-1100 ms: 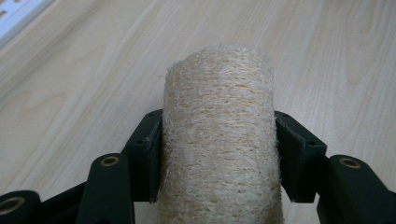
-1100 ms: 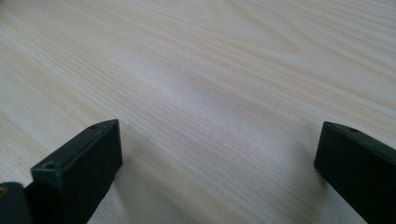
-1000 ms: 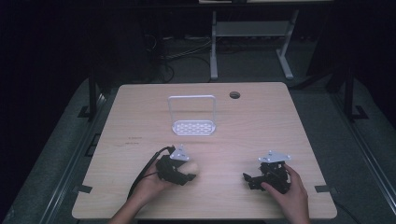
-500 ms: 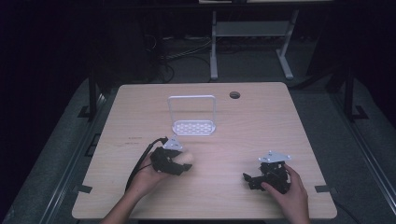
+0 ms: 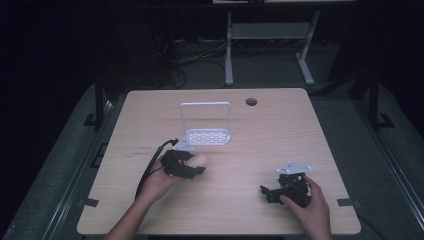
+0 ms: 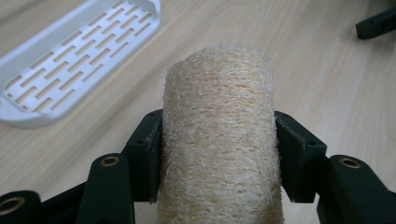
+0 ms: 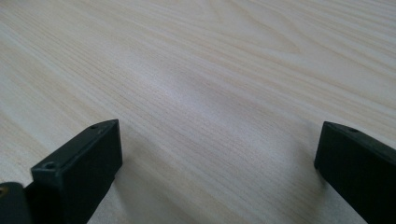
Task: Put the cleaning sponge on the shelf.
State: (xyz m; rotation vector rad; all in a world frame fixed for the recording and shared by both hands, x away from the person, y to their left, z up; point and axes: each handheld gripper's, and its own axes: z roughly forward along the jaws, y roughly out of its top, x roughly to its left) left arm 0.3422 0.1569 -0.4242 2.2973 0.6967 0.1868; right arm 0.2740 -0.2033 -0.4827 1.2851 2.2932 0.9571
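Observation:
A pale, fibrous loofah roll (image 6: 219, 140) stands between the jaws of my left gripper (image 6: 218, 140), which is shut on it from both sides. In the high view that left gripper (image 5: 192, 166) holds the loofah roll (image 5: 199, 160) just in front of a white slotted rack (image 5: 207, 136) with an upright wire frame. The rack's slotted tray (image 6: 74, 60) lies to the upper left in the left gripper view. My right gripper (image 5: 272, 192) rests low near the table's front right, and my right gripper (image 7: 217, 172) stands open over bare wood.
The light wooden table (image 5: 280, 130) has a round cable hole (image 5: 251, 102) at the back. A black cable (image 5: 150, 170) trails from the left gripper toward the front edge. A metal stand (image 5: 265, 45) stands behind the table on the dark floor.
My left gripper has carried the loofah roll away from the front edge, closer to the white rack. The right gripper has stayed in place.

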